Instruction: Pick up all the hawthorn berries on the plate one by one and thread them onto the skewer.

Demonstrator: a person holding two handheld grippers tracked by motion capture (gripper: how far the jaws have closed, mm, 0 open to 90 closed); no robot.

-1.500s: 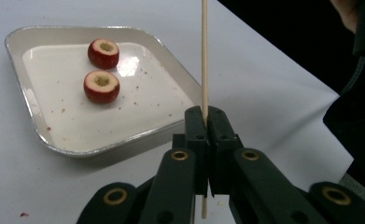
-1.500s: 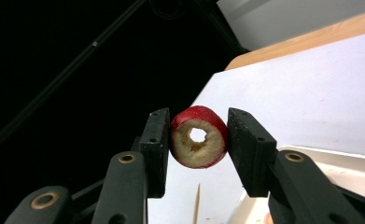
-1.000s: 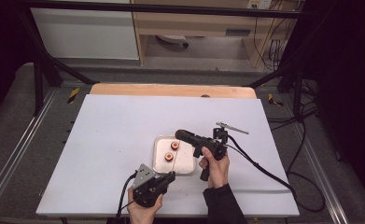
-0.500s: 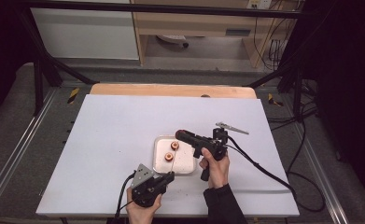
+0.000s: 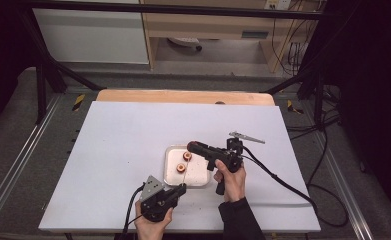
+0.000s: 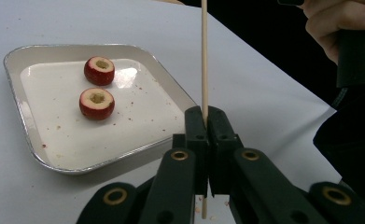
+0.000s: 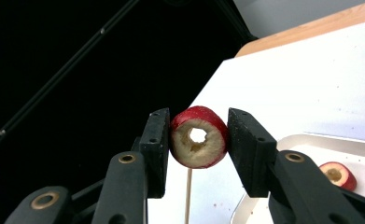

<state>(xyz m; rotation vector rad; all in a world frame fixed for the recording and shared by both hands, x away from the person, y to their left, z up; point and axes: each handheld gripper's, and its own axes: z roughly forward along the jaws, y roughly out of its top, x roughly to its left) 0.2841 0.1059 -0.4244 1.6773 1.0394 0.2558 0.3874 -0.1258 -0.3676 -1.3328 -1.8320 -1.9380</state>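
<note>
Nothing moved: right gripper (image 7: 198,140) clamps round cored red fruit (image 7: 199,136).

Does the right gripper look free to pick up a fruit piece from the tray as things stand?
Probably not: the right gripper is already shut on a cored fruit ring, so its jaws are occupied above the tray.

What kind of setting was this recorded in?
Probably a lab or recording studio, not a kitchen: a white table ringed by dark frame poles, loose cables on the floor behind, and a lone tray of cored red fruit.
</note>
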